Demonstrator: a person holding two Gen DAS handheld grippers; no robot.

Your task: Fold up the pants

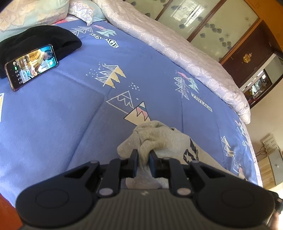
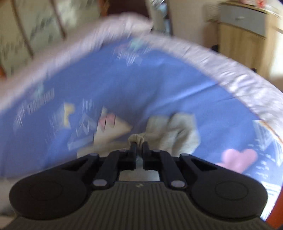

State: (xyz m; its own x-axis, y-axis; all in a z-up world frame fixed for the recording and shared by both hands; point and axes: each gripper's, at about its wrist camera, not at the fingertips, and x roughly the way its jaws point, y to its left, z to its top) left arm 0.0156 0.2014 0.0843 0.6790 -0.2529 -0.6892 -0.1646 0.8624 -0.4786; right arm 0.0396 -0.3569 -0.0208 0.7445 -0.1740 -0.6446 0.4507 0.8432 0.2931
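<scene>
One pair of beige pants (image 1: pixel 159 139) lies bunched on one blue printed bedsheet (image 1: pixel 70 123), and two grippers are present, the left gripper (image 1: pixel 143 155) and the right gripper (image 2: pixel 139 146), each with two fingers. There is one phone (image 1: pixel 31 66) with a lit screen, one black garment (image 1: pixel 40 40) behind it, and two pillows (image 1: pixel 31 12). One pale quilt (image 1: pixel 185 53) runs along the far side, and the word "VINTAGE" (image 1: pixel 201 102) is printed twice on the sheet.

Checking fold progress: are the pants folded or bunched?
Bunched: the beige pants sit crumpled on the blue bedsheet, pinched by the left gripper.
</scene>
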